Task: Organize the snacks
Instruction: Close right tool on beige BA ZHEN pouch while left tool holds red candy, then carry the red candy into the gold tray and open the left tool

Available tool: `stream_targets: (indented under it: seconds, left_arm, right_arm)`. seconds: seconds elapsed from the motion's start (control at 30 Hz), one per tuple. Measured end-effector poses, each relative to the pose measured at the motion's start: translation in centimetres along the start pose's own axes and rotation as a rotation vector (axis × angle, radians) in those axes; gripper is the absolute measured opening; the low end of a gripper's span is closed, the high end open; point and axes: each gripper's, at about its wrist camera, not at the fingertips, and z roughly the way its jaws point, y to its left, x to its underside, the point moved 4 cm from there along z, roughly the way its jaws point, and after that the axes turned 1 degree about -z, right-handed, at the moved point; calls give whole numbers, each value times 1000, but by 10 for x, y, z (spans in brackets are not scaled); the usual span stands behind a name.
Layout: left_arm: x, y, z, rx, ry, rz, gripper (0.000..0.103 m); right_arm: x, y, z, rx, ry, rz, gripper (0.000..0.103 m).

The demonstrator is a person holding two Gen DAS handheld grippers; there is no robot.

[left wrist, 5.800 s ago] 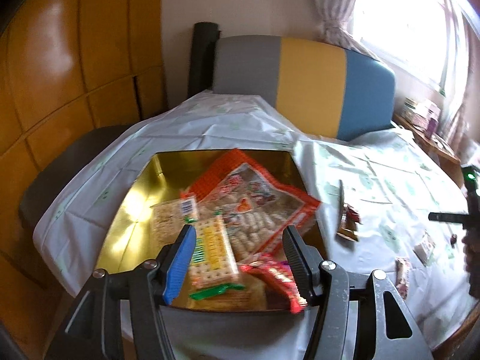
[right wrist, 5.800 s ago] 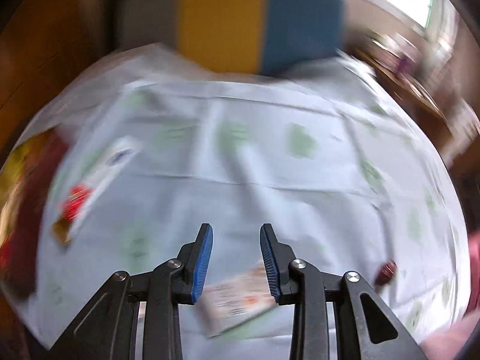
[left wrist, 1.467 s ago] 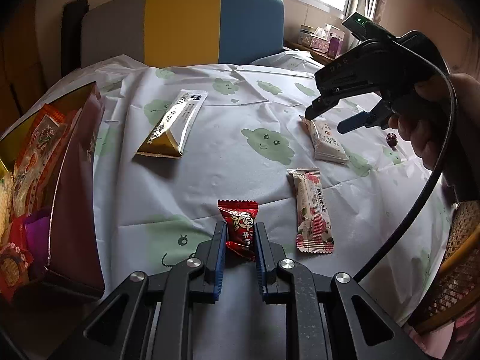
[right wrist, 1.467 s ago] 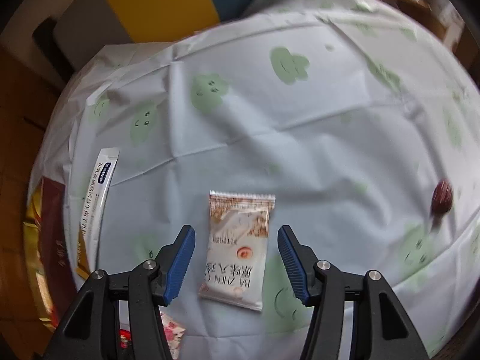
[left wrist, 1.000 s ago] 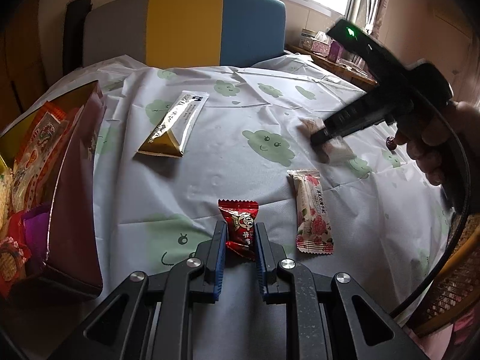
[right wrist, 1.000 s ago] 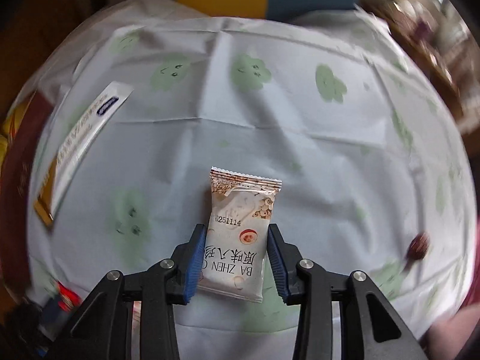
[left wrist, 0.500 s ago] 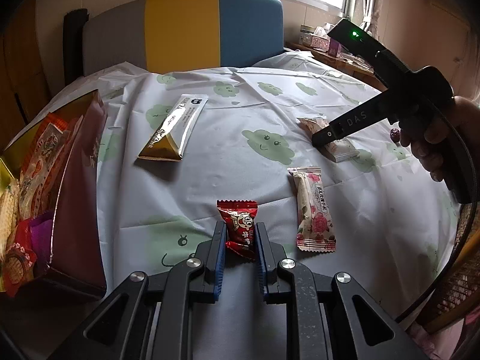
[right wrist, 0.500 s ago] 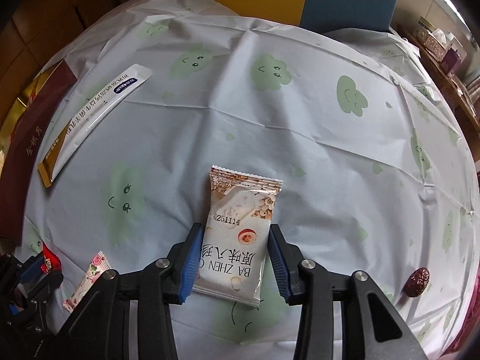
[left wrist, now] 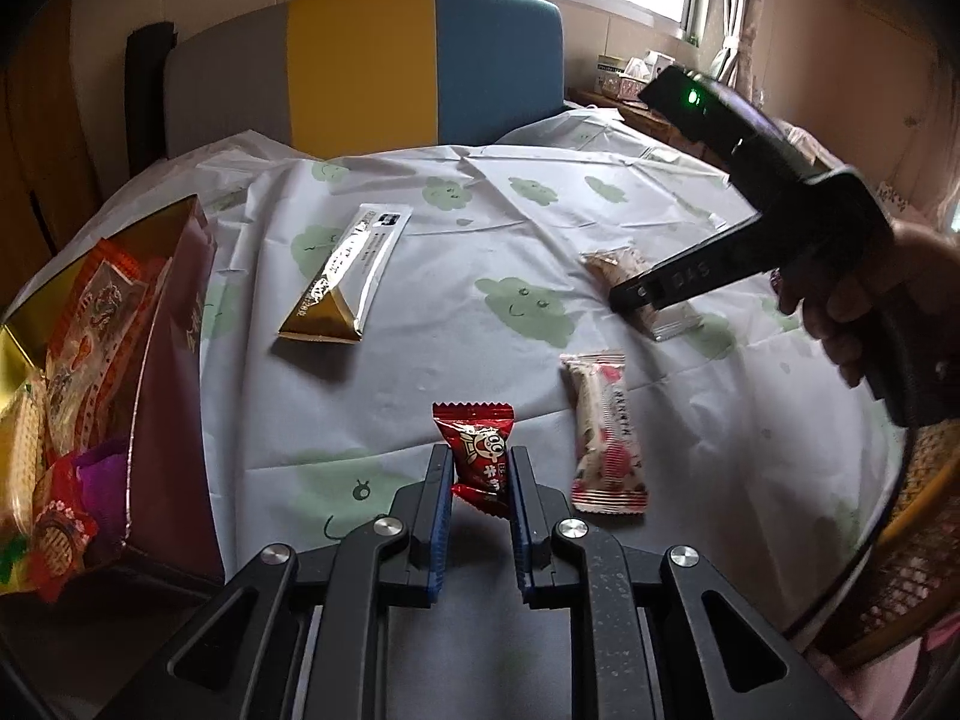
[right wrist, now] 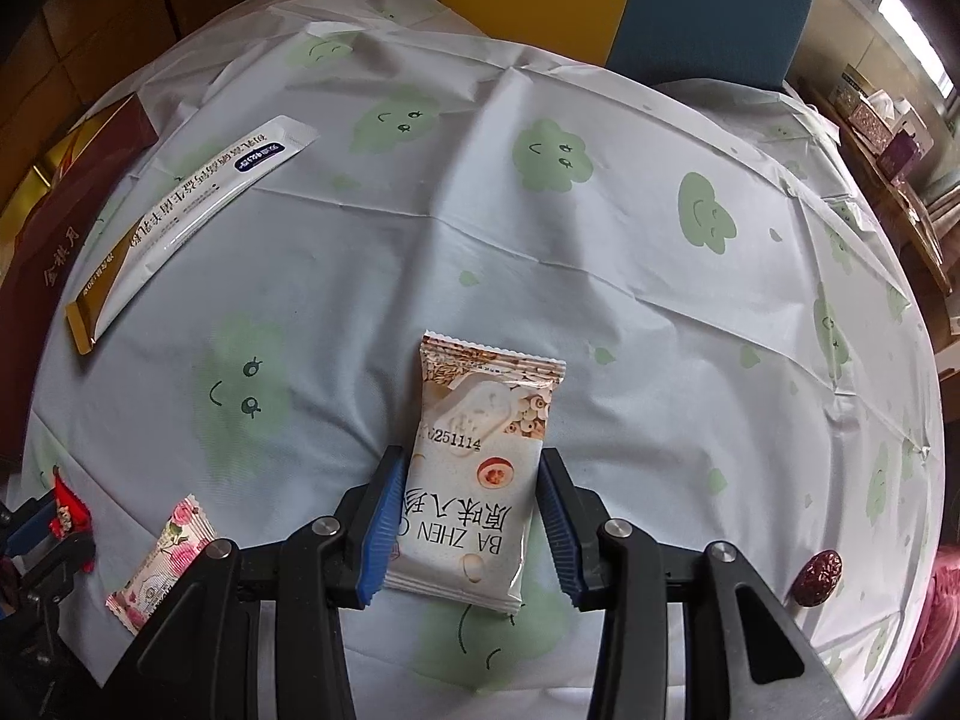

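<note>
- Left wrist view: left gripper [left wrist: 479, 480], black frame with blue ribbed pads, sat low centre, clenched on a red candy [left wrist: 478, 456]; the glossy foil wrapper with crimped zigzag ends stood between the pads, long axis running up the frame, upper end pointing away from the camera.
- Pink floral bar [left wrist: 606, 443], soft matte wrapper, lay just right of the candy, long axis near vertical in the frame.
- Gold-and-white sachet [left wrist: 348, 279], flat and long, lay upper left of centre, gold end toward the camera, white end angled to the upper right.
- Maroon box [left wrist: 168, 396] with gold lining stood at the left edge, holding crinkled snack bags.
- Tablecloth [left wrist: 468, 252], thin creased white plastic printed with green clouds.
- A hand [left wrist: 864, 312] at right held the right gripper's black handle, its tip down on a beige packet.
- Right wrist view: right gripper [right wrist: 468, 531] sat low centre, both blue pads against the long sides of a beige cake packet [right wrist: 480, 462], grasping it; the glossy pillow pack with a serrated top seam lay flat on the cloth, long axis up the frame.
- Wrinkled dark red date [right wrist: 817, 577] lay alone at lower right.
</note>
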Motion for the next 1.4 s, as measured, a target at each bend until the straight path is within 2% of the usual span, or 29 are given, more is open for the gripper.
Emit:
stream_targets:
  seconds: [0.27,0.4,0.5,0.67,0.9,1.1,1.4]
  left_arm:
    - [-25,20,-48,24,-96,-82,17]
    - [-35,48,-66,-21,-119,-149,18]
    - [-37,71,-78,-84,-132,-194,18]
    - [-33,109,-90,-185,-142,-263,18]
    - [-20,151,-105,-281,-147,-342,18]
    - [-12,170,-109,-313,-145,-391,18]
    - [-2,190,-108,-315,-125,-456,18]
  right_arm:
    - [2,3,-2,12,-4,-15,44]
    - [1,8,-4,32,-10,-39,44]
    - [1,11,-5,39,-11,-45,44]
    - [2,14,-6,48,-14,-51,43]
    - [4,17,-7,57,-19,-61,43]
    - [7,20,-9,60,-24,-61,44]
    - [8,20,-10,58,-27,-60,44]
